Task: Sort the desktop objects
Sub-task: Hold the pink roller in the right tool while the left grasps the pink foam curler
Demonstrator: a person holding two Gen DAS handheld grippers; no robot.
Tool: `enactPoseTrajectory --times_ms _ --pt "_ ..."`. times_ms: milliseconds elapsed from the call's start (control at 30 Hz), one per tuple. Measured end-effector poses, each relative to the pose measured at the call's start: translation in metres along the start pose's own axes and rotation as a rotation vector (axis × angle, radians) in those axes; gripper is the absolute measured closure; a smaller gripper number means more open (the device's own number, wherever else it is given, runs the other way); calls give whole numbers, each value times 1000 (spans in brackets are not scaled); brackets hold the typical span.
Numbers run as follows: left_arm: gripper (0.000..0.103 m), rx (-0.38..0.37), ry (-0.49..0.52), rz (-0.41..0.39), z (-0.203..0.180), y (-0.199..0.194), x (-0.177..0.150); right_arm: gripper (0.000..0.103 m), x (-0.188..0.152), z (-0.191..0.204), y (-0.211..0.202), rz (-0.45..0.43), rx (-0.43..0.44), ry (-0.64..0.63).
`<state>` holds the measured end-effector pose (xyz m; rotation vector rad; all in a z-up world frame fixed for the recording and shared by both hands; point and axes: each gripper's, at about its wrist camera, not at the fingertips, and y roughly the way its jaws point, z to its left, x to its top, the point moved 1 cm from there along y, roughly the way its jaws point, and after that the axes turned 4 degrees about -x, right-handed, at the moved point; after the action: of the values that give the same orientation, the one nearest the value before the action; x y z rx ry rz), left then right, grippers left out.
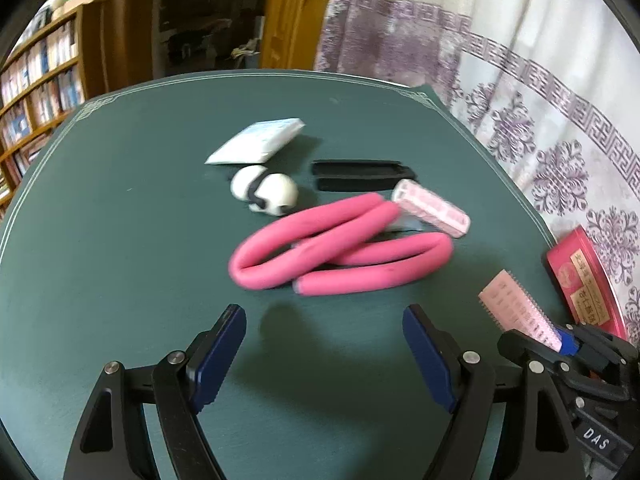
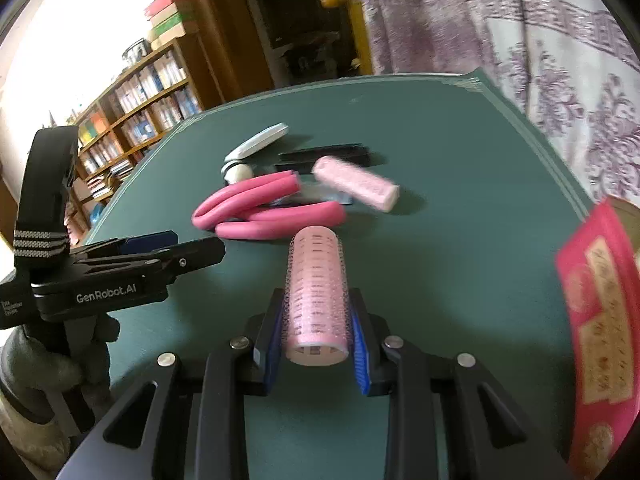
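the pale pink bristly cylindrical hair roller [image 2: 317,300] sits clamped lengthwise between the blue pads of the right gripper [image 2: 316,320], lifted above the dark green table top [image 2: 460,248]; the left wrist view shows it at the right edge, poking out of that gripper. beyond it lie a second pale pink hair roller [image 2: 356,183], two bent pink foam rods [image 1: 340,246], a black flat clip [image 1: 360,174], a white ball-shaped piece with a black band [image 1: 266,194] and a white flat packet [image 1: 258,142]. a red printed box [image 2: 600,328] stands at the right. the left gripper [image 1: 324,332] hovers with jaws wide apart and empty.
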<state>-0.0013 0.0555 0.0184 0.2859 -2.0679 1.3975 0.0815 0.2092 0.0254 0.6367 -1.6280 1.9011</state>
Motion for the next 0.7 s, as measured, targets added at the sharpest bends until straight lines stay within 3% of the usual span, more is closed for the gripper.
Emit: enactPoseTrajectory --times_ms 100,300,567,700 --pt "21 -6 17 9 -7 5 6 71 -4 -9 -5 -16 -24 12" --pt "21 46 43 -61 1 -1 31 71 -9 -24 -9 -25 -16 43" --pt "21 97 74 -15 10 30 33 71 -13 -24 -3 -11 24 44" --pt "21 72 57 -20 15 32 31 71 -14 -25 2 1 31 48"
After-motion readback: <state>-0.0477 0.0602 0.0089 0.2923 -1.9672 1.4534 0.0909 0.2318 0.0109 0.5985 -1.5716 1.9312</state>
